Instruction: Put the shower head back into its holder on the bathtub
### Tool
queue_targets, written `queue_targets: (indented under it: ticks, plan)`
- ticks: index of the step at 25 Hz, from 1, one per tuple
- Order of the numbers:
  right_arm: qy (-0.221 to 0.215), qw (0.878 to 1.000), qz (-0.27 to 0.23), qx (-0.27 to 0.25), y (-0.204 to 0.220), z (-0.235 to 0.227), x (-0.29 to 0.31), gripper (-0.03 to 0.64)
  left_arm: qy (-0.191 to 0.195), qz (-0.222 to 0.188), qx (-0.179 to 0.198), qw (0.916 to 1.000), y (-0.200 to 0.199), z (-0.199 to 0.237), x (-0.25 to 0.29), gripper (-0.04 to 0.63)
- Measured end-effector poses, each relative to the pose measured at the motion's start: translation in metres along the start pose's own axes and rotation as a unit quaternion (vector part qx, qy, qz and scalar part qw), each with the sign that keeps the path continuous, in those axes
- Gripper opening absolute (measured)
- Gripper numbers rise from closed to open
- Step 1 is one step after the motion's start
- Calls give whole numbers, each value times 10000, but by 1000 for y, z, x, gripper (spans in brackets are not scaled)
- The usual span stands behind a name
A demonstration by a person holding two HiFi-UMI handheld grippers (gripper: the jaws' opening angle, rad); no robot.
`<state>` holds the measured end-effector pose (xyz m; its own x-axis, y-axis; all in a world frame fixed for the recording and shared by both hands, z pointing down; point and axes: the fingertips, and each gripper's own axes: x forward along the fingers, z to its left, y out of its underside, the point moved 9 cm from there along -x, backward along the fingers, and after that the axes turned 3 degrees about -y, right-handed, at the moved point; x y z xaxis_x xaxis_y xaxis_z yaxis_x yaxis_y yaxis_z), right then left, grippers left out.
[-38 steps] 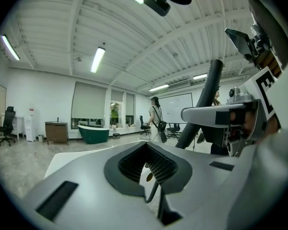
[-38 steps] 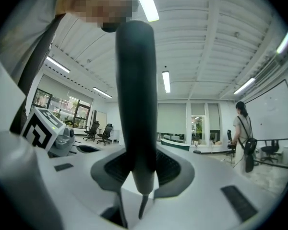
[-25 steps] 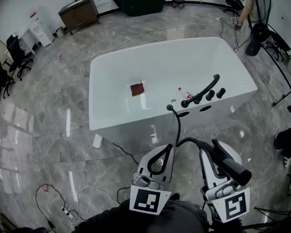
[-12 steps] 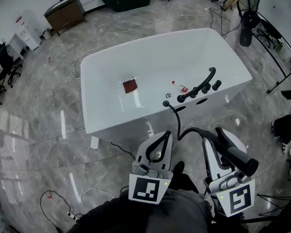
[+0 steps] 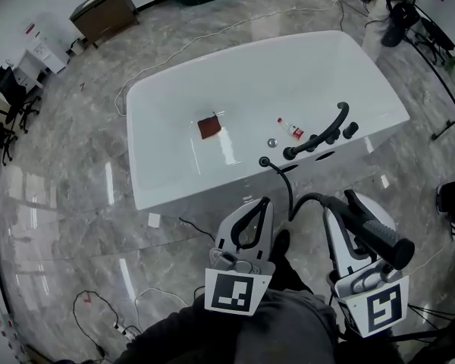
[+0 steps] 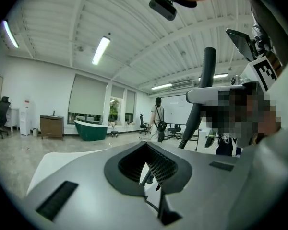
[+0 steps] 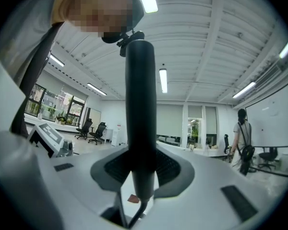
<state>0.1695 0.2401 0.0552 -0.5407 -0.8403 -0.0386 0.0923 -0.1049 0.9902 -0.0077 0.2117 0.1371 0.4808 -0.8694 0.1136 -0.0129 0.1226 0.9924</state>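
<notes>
While the right tool (image 5: 348,200) clamps the shower head (image 5: 377,235) near the bathtub (image 5: 188,191), the left tool (image 5: 262,203) is closed on nothing.

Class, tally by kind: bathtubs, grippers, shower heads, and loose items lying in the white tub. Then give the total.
Bathtubs: 2 (white bathtub, dark green bathtub)
Grippers: 2 (left gripper, right gripper)
Shower head: 1
Loose items: 2 (red-brown square, small bottle)
Total: 7
</notes>
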Motion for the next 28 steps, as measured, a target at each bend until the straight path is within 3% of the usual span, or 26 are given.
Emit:
queue_targets:
  ticks: [8, 16, 22, 28]
  plan:
    - [-295, 9994, 83, 178, 16, -37, 24, 126, -125, 176, 52, 9998, 4, -1, 39, 3]
    - [-854, 9958, -307, 146, -10, -72, 52, 126, -497, -182, 103, 9985, -24, -17, 70, 3]
    - [-1078, 9929, -504, 40, -20, -63, 86, 126, -851, -227, -28, 9961, -20, 20, 70, 3]
    - [-1095, 9915, -705, -61, -32, -53, 122, 126, -794, -431, 13, 9959, -32, 56, 83, 3]
